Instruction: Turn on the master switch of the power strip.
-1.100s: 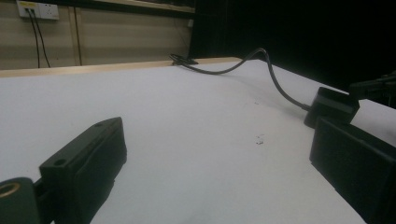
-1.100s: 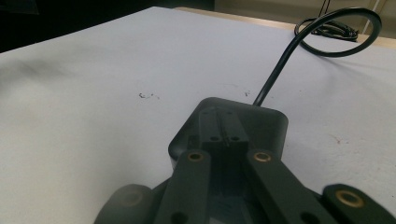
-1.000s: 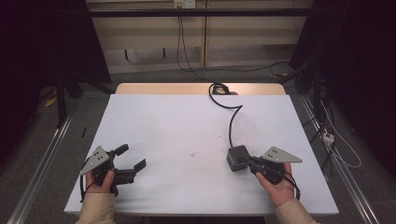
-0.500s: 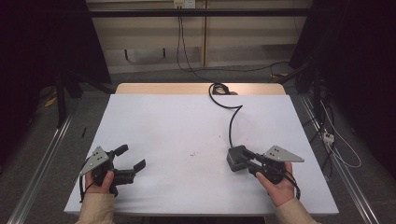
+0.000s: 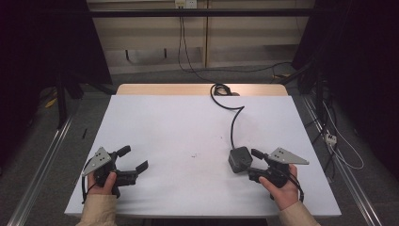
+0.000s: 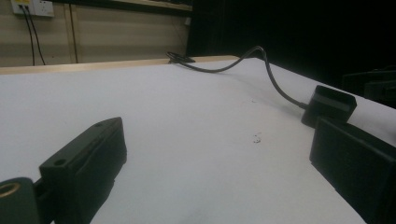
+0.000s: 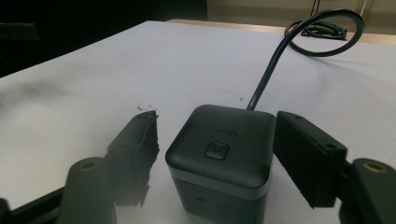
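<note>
Cube-shaped power socket with its black cable sits at the table's 4 o'clock, between the right gripper's jaws, which have just been opening and stand clear of its sides. Left gripper, spread, is at 8 o'clock. Any pull might let the stiff cable twist the cube away

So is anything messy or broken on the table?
Nothing broken. A few tiny dark specks lie mid-table, left of the dark cube, whose cable snakes toward the far edge.

One cube socket, two grippers
</note>
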